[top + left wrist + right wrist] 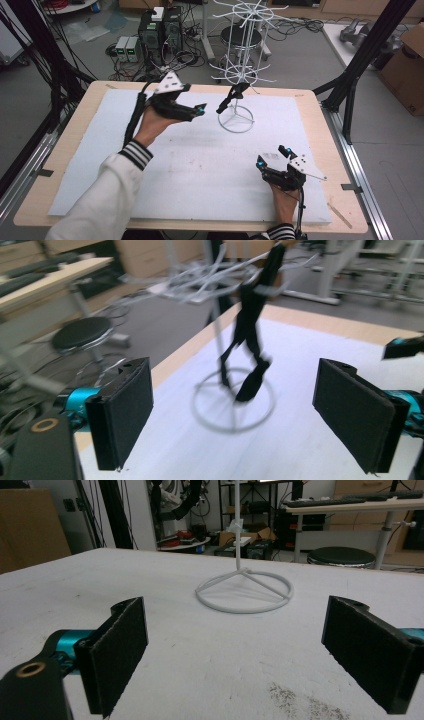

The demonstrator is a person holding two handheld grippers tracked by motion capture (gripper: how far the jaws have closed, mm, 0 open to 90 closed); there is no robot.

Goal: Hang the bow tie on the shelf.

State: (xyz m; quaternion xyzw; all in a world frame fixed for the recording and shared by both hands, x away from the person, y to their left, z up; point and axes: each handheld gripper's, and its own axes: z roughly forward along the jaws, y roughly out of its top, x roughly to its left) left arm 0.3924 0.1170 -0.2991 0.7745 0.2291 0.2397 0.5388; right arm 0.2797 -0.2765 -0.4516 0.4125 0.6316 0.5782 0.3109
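Note:
A white wire display rack [244,55] stands on its ring base [236,120] at the back middle of the white board [200,165]. From one of its lower hooks hangs a limp black fabric item [231,97], blurred in the left gripper view [250,325] above the ring base [201,412]. My left gripper [199,111] is held above the board just left of the rack and points at the item, open and empty [235,415]. Low at the front right, my right gripper [271,155] is open and empty [235,650], facing the ring base [245,608].
The board lies on a wooden table [320,130]. Behind the table are a black stool [241,35], computer boxes with cables [160,30] and a black frame post [360,65] at the right, with a cardboard box [407,70] beyond it.

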